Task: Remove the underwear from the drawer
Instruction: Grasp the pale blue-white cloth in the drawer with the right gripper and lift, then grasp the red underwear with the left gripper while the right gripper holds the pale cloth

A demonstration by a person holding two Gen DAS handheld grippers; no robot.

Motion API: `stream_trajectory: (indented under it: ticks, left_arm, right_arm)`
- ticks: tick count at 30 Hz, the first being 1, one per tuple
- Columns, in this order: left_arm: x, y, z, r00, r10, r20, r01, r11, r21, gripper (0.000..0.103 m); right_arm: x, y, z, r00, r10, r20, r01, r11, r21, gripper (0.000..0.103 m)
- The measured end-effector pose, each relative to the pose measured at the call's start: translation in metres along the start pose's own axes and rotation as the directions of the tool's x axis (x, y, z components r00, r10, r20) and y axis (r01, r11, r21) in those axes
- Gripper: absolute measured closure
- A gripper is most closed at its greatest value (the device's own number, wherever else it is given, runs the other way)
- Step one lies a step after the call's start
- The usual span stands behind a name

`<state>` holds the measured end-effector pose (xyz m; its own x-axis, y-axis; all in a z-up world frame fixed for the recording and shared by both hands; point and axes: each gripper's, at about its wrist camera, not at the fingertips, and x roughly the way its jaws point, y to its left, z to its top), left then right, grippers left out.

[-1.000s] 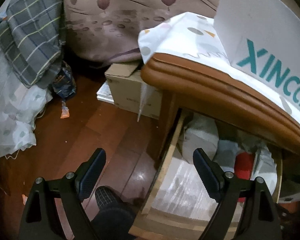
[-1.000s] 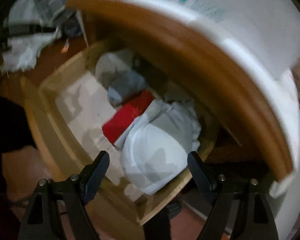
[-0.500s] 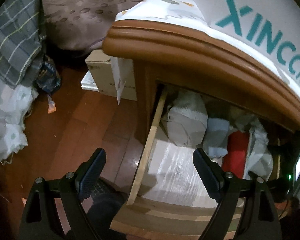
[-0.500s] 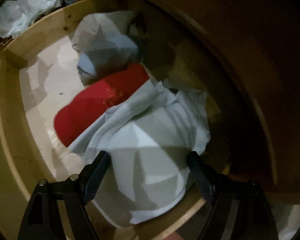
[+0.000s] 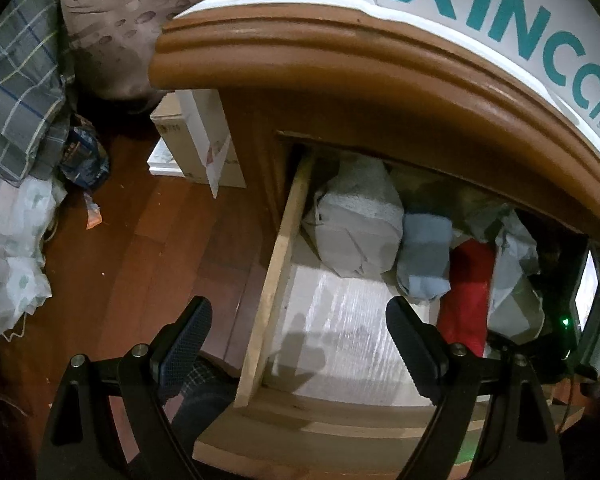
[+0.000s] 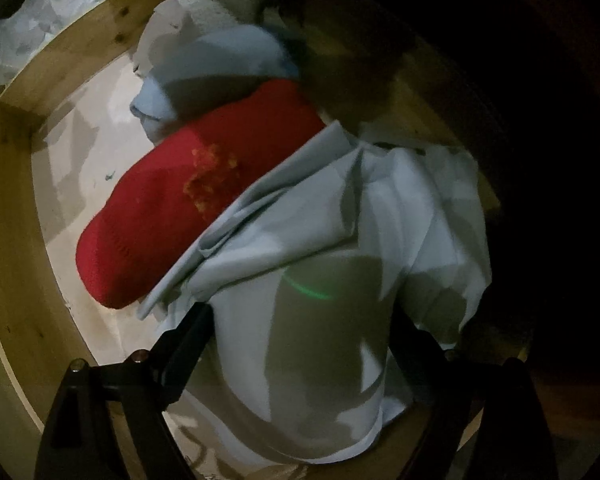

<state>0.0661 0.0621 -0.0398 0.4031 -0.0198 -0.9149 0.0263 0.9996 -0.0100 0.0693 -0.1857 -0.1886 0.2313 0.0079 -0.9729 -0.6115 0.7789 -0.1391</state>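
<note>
- My right gripper (image 6: 296, 344) is down inside the drawer (image 6: 16, 208), jaws spread wide either side of the pale underwear (image 6: 320, 280) (nothing pinched).
- A red garment (image 6: 204, 204) lies just beside it.
- My left gripper (image 5: 300, 340) hangs released above the drawer's front corner.

Light: dim indoor, left view brighter | Shadows: hard-edged patches across pale cloth (image 6: 308, 280) and drawer (image 5: 332, 332) floor | Glare: green arc on cloth | Blur: slight softness in right view | Distortion: strong fisheye bending, black corners | Dark: right side of right view nearly black
</note>
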Motion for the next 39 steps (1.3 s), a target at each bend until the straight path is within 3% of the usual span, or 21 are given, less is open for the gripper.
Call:
stream_trajectory:
  ticks: [5, 9, 10, 14, 15, 21, 26, 32, 39]
  left_arm:
    - [0.003, -0.003, -0.002, 1.0, 0.021, 0.002, -0.021, 0.999, 0.025, 0.016]
    - [0.007, -0.004, -0.002, 1.0, 0.025, -0.01, -0.025, 0.999, 0.03, 0.016]
    - [0.008, -0.006, -0.002, 1.0, 0.019, -0.012, -0.019, 0.999, 0.032, 0.016]
    - [0.011, -0.009, -0.001, 0.999, -0.021, -0.032, 0.022, 0.999, 0.027, 0.016]
    - [0.012, -0.012, -0.001, 0.999, -0.028, -0.037, 0.029, 0.999, 0.031, 0.016]
    - [0.017, -0.037, -0.008, 0.995, -0.077, -0.066, 0.083, 0.992, 0.091, 0.016]
    - [0.024, -0.059, -0.017, 0.991, -0.094, -0.097, 0.108, 0.983, 0.15, 0.016]
    - [0.029, -0.078, -0.03, 0.988, -0.096, -0.123, 0.121, 0.97, 0.212, 0.016]
    - [0.028, -0.095, -0.033, 0.989, -0.092, -0.12, 0.121, 0.959, 0.258, 0.016]
  right_arm:
    - [-0.002, -0.001, 0.001, 1.0, -0.018, 0.011, 0.017, 1.0, 0.017, 0.016]
    - [-0.016, 0.007, -0.009, 0.999, 0.034, 0.032, -0.035, 0.999, 0.038, 0.043]
    - [-0.018, 0.008, -0.01, 0.999, 0.037, 0.032, -0.038, 0.999, 0.027, 0.046]
    - [-0.029, 0.011, -0.014, 0.997, 0.072, 0.036, -0.073, 0.997, 0.021, 0.088]
    - [-0.034, 0.012, -0.014, 0.996, 0.087, 0.034, -0.088, 0.996, 0.026, 0.091]
    - [-0.049, 0.018, -0.026, 0.998, 0.059, 0.029, -0.059, 0.998, 0.005, 0.092]
    - [-0.081, 0.007, -0.035, 0.995, 0.02, 0.093, -0.023, 0.999, 0.04, 0.092]
    - [-0.12, -0.003, -0.052, 0.981, 0.014, 0.194, -0.049, 0.983, 0.178, 0.092]
    - [-0.142, -0.008, -0.073, 0.961, -0.038, 0.273, -0.068, 0.927, 0.369, 0.092]
